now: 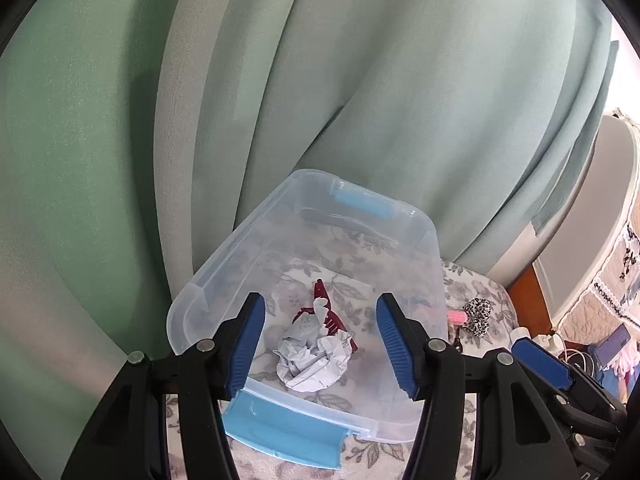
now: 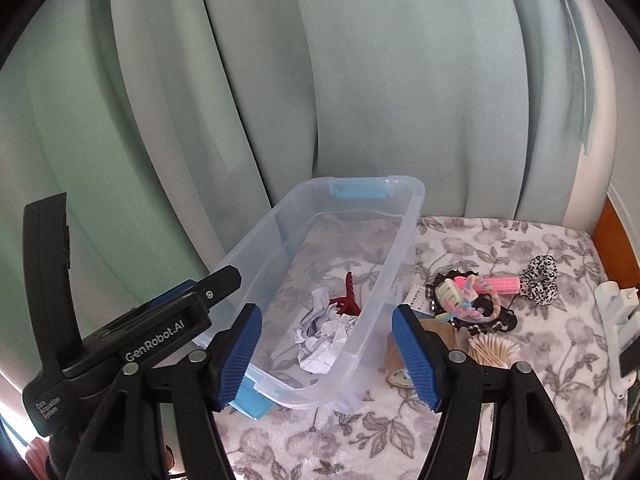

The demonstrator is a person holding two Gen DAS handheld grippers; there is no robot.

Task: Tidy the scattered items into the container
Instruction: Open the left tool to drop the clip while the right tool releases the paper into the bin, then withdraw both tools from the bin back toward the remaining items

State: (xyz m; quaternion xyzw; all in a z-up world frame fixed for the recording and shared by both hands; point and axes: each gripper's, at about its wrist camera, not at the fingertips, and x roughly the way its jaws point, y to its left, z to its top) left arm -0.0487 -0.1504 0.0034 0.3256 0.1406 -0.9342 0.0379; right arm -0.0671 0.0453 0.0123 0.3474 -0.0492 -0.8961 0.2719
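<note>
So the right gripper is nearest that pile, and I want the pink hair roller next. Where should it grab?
Probably the pink hair roller's bare middle, from above, jaws across its width: it lies flat, with the spotted scrunchie at one end and the pastel rope ring at the other.

Home bedroom: floral bedspread (image 2: 500, 364), green curtains (image 2: 360, 80), hair accessories.

Left wrist view looks forward and down between the left gripper (image 1: 320, 344) fingers, close over the clear container (image 1: 208, 280), green curtain (image 1: 360, 80) beyond. Right wrist view, from the right gripper (image 2: 326, 354), sits slightly farther back and right of the container's (image 2: 400, 264) near rim. Both views share the container and curtain (image 2: 360, 80); each glimpses the other gripper.
</note>
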